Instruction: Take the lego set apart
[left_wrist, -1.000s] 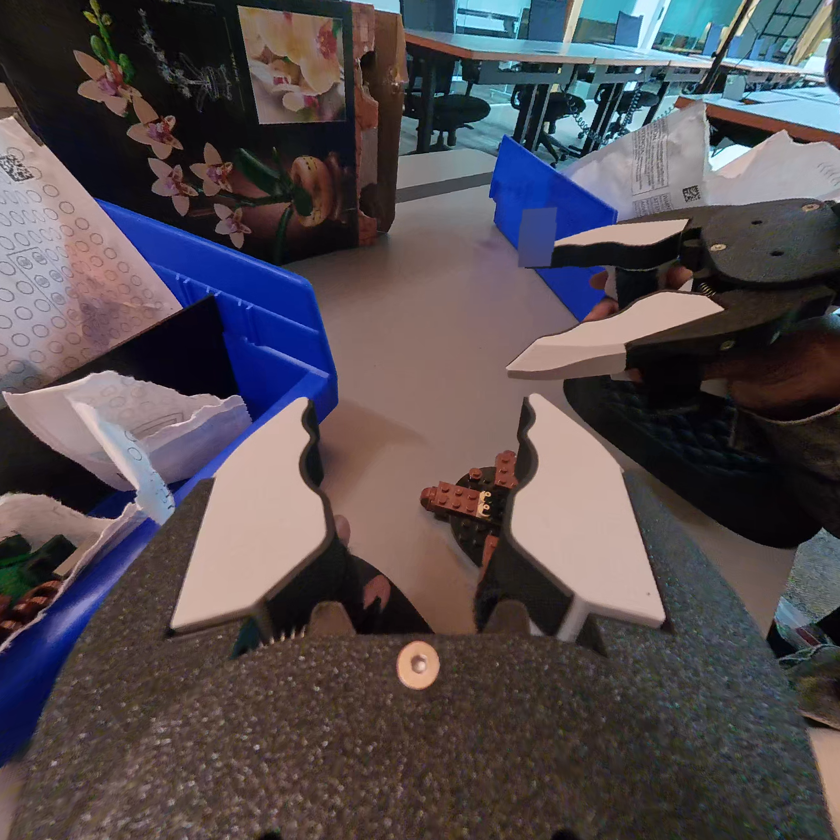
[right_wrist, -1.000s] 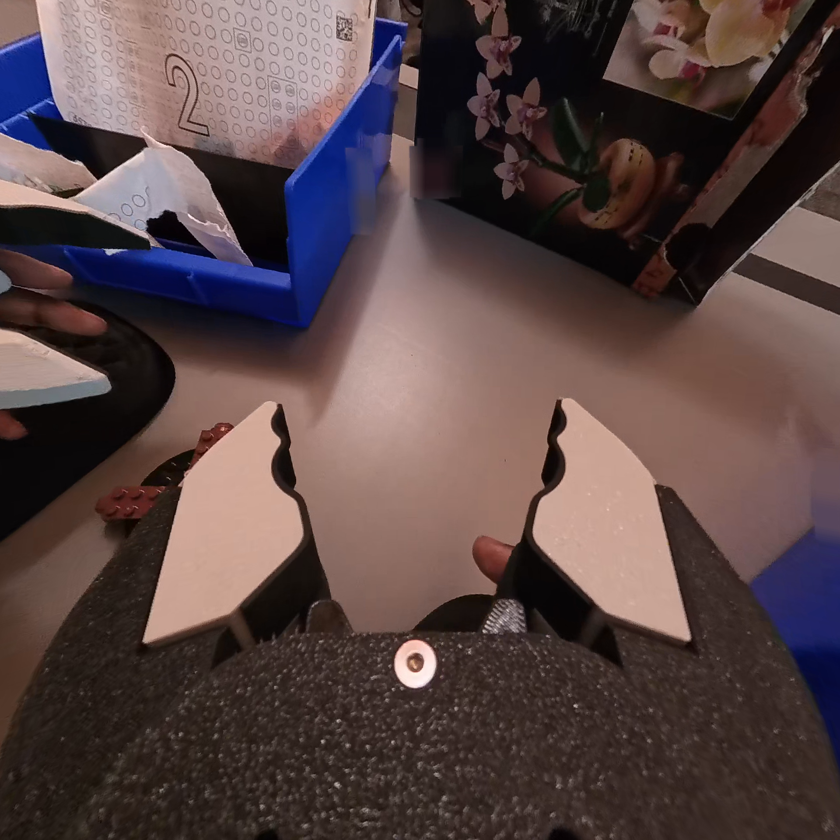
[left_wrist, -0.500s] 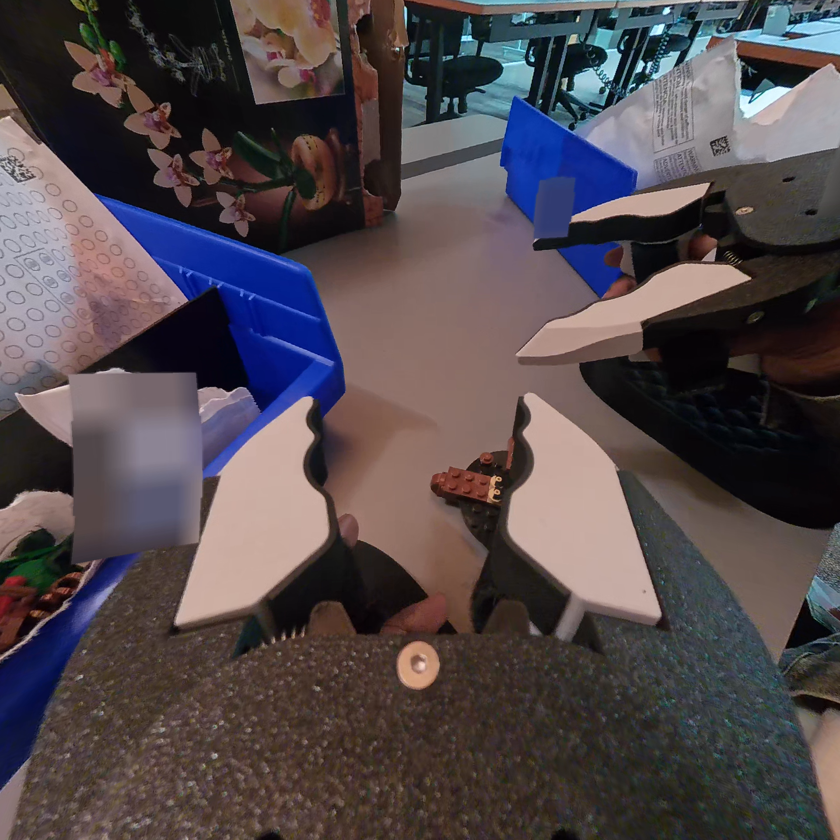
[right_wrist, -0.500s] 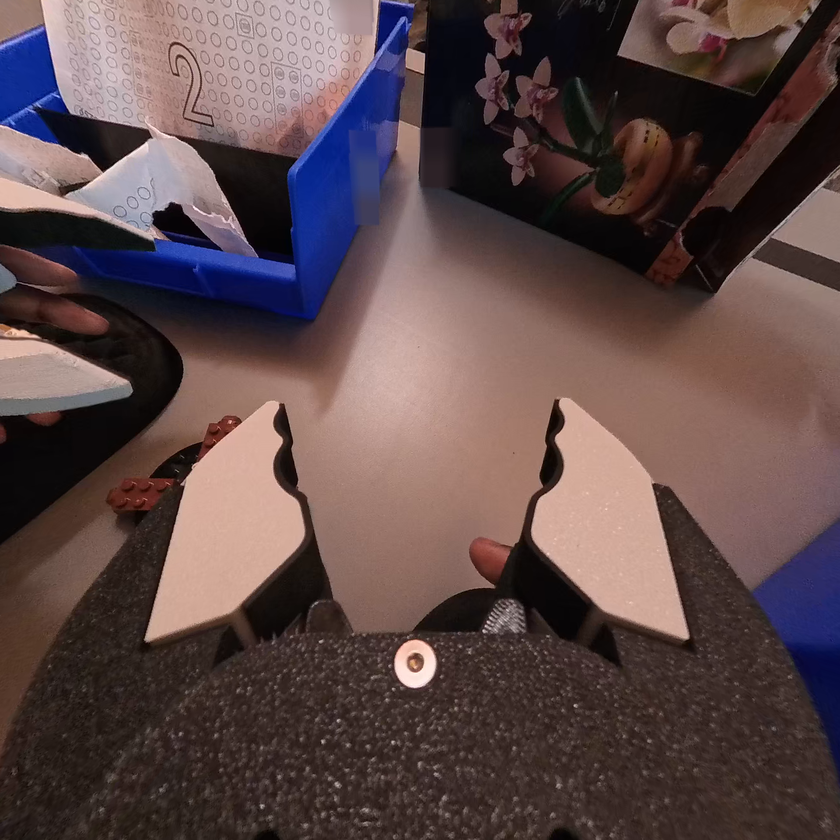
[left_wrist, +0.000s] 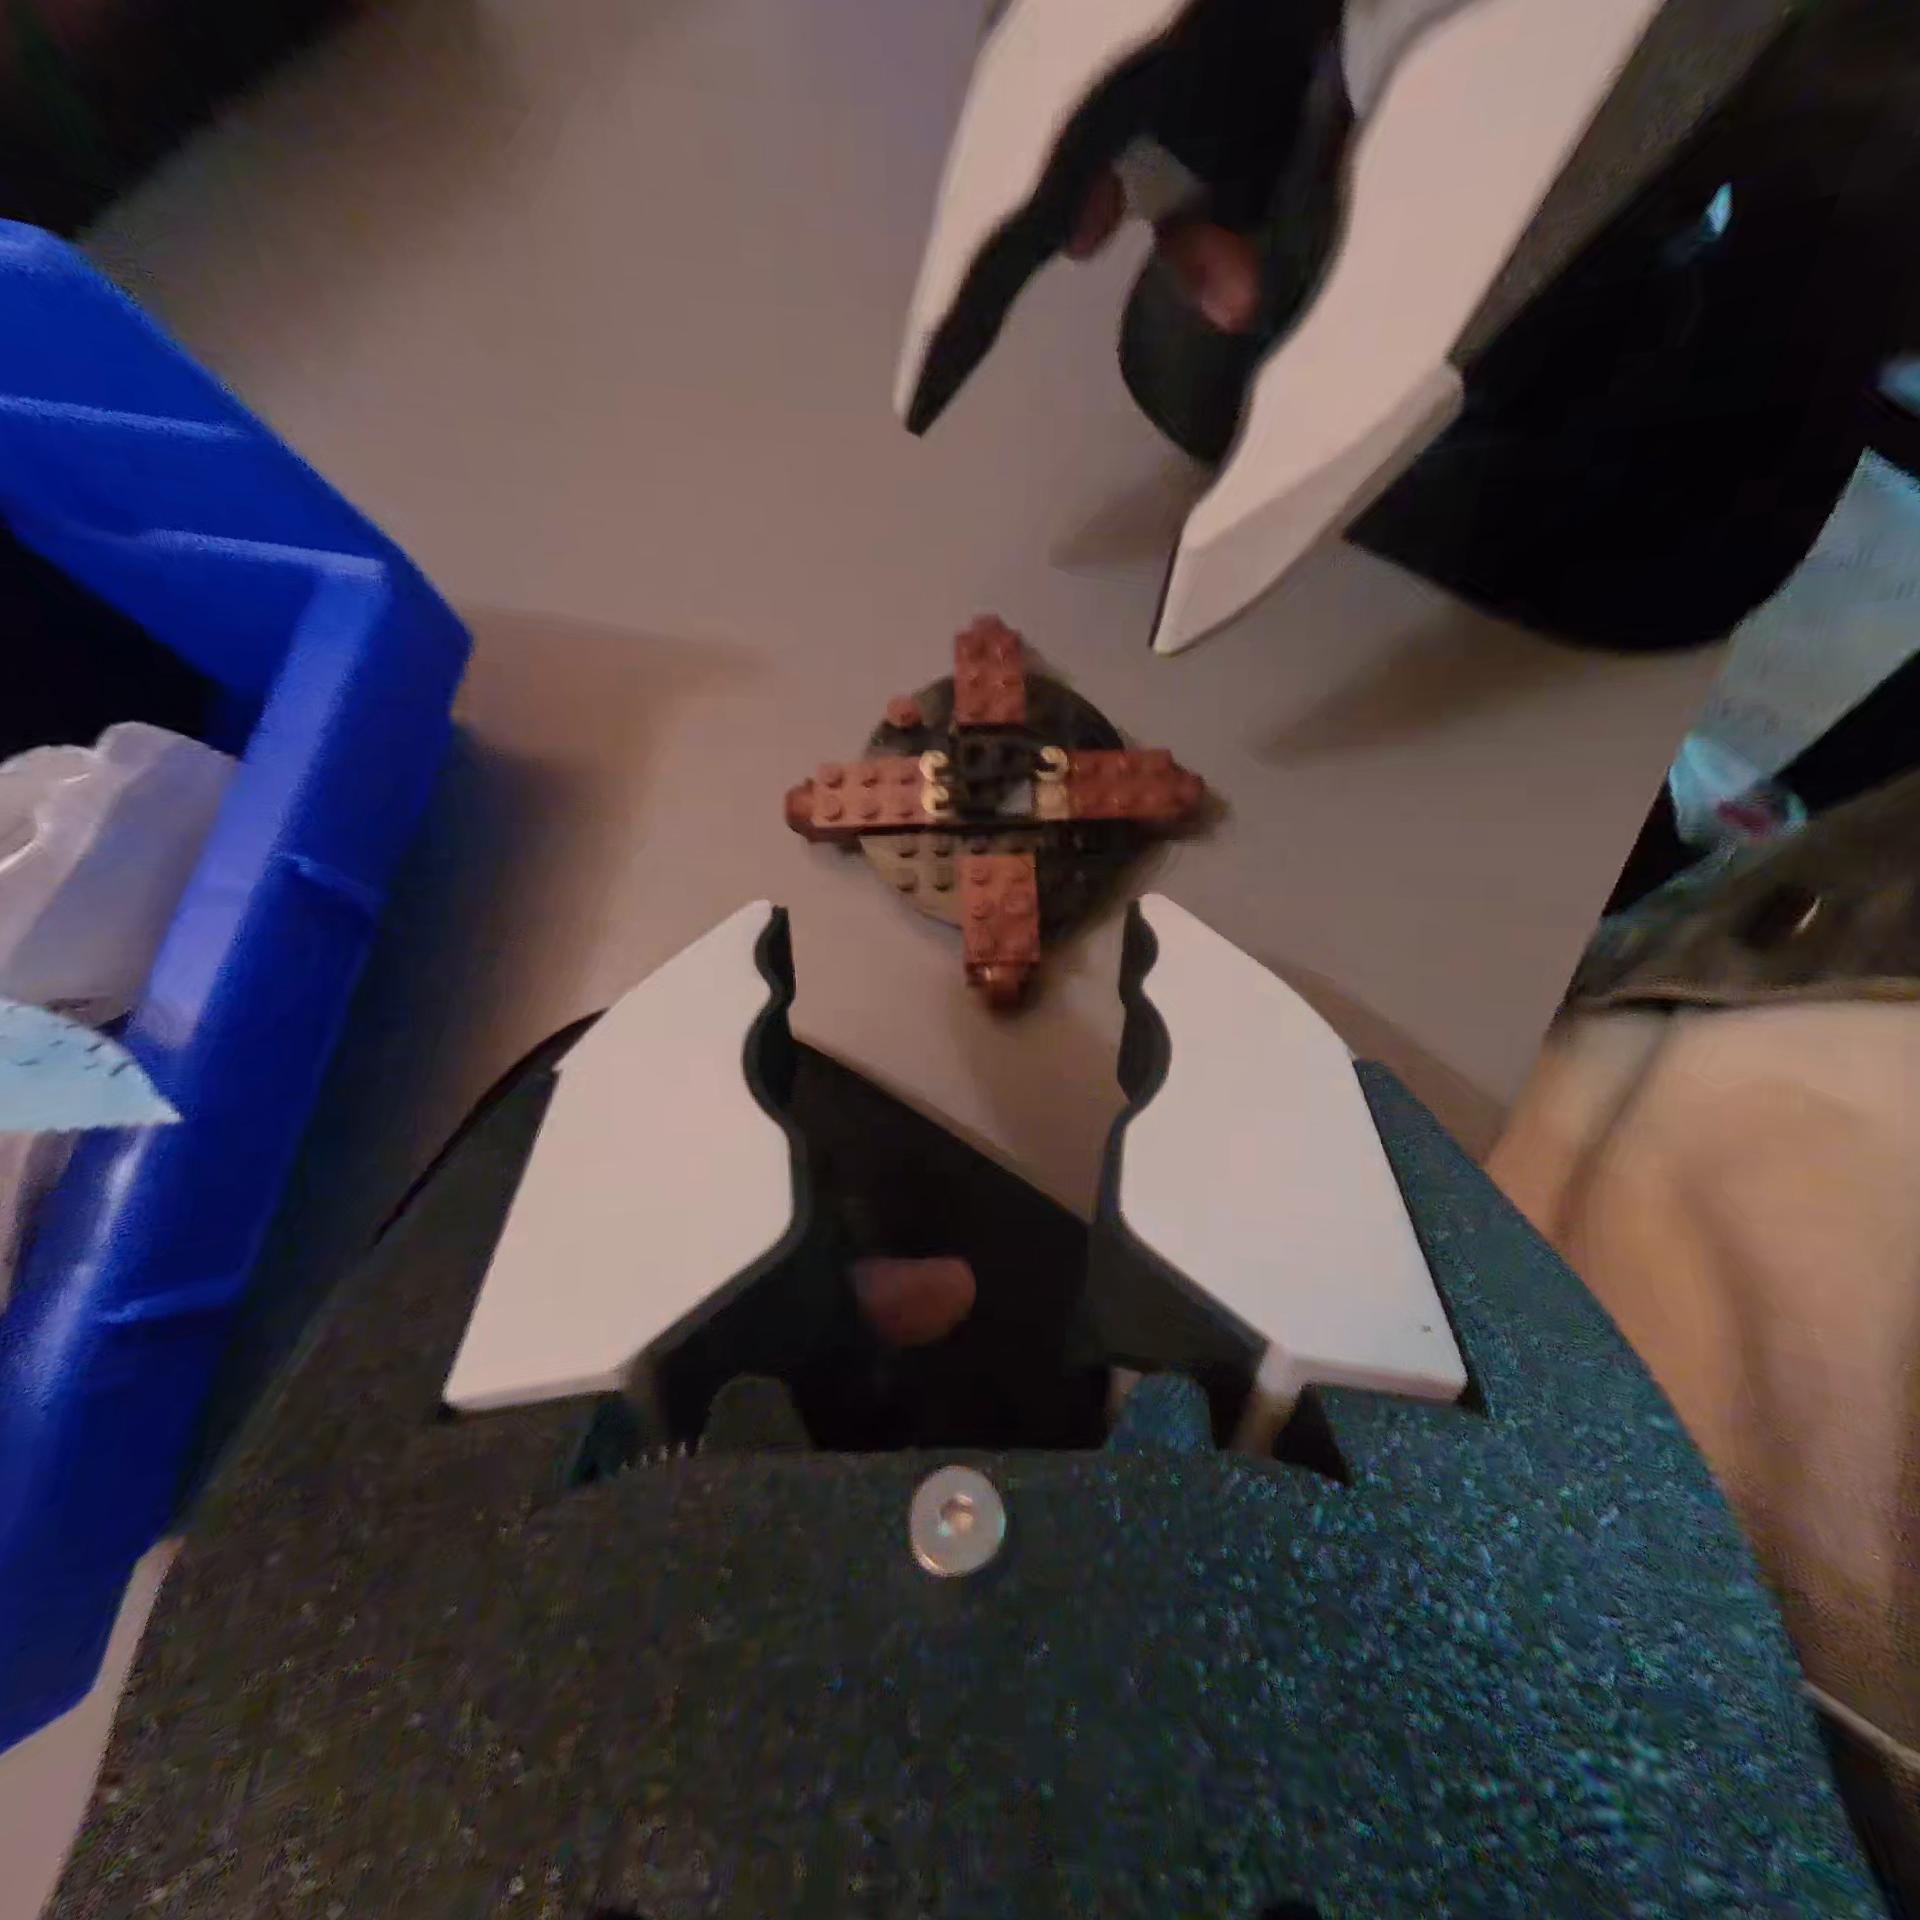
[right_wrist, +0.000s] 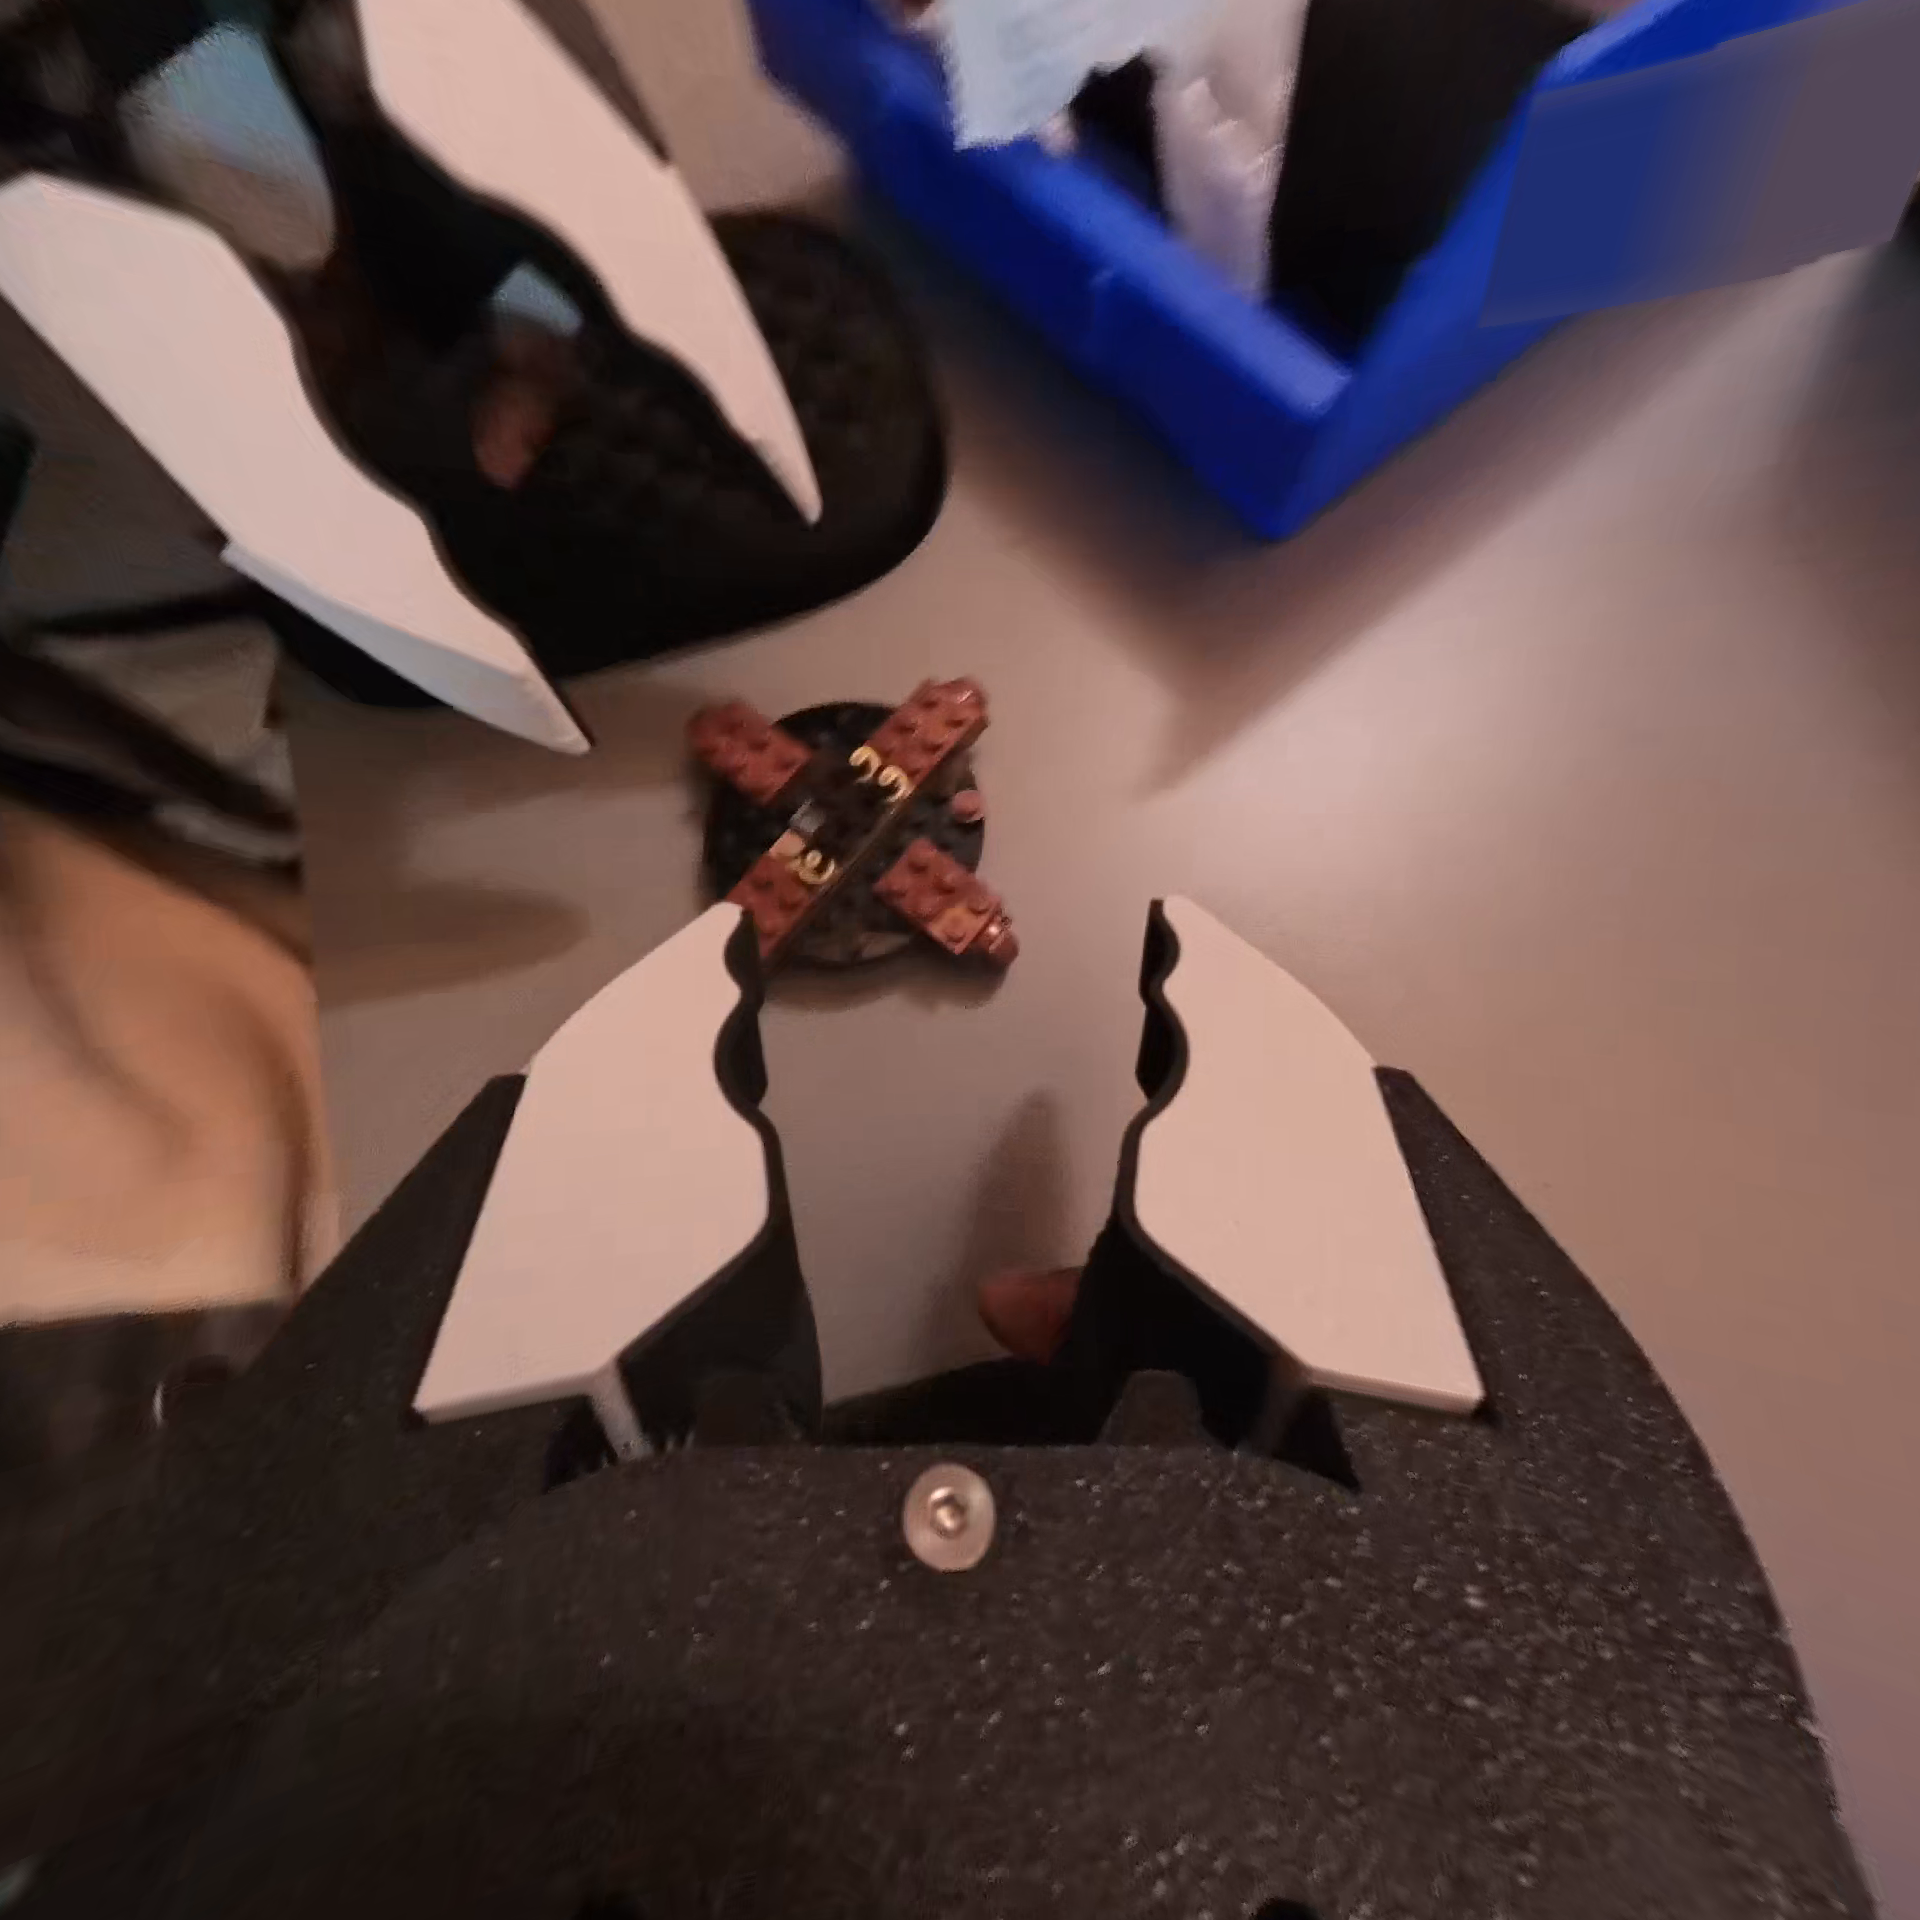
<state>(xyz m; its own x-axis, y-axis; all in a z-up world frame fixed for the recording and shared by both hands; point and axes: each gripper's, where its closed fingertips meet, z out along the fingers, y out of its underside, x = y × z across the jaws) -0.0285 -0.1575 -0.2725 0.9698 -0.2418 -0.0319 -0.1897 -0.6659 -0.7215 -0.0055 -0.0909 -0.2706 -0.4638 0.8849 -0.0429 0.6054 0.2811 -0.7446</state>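
Nearest the lens in the left wrist view, my left tool (left_wrist: 951, 914) is spread wide with nothing between its white fingers (left_wrist: 644, 1153); its tips hover just short of the lego set (left_wrist: 992, 805). In the right wrist view my right tool (right_wrist: 940, 914) is equally wide and empty, its left tip overlapping the end of one brown arm in the picture; whether it touches, I cannot tell.

Just beyond the tips, the lego set lies flat on the grey surface (left_wrist: 644, 436): a dark round plate (left_wrist: 1081, 862) carrying brown plates (left_wrist: 862, 795) laid as a cross, with small gold clips (left_wrist: 935, 784) near the centre. It appears fully assembled, so I judge the dismantling has not begun.

To do this step well, I should pin the round plate with one tool and close the other across the narrow width of a single brown arm near its free end, then lever upward instead of pulling sideways, since the low, light model will likely skid or spin on the smooth surface. The gold clips look small enough to fly off.

Farther out, the blue bin (left_wrist: 270, 748) with torn white paper (left_wrist: 94, 831) stands to my left.

Compared with half a second ago, both tools have tipped from a level, room-facing view to looking steeply down, converging on the set from opposite sides. The flower-printed box and the distant desks have dropped out of view.
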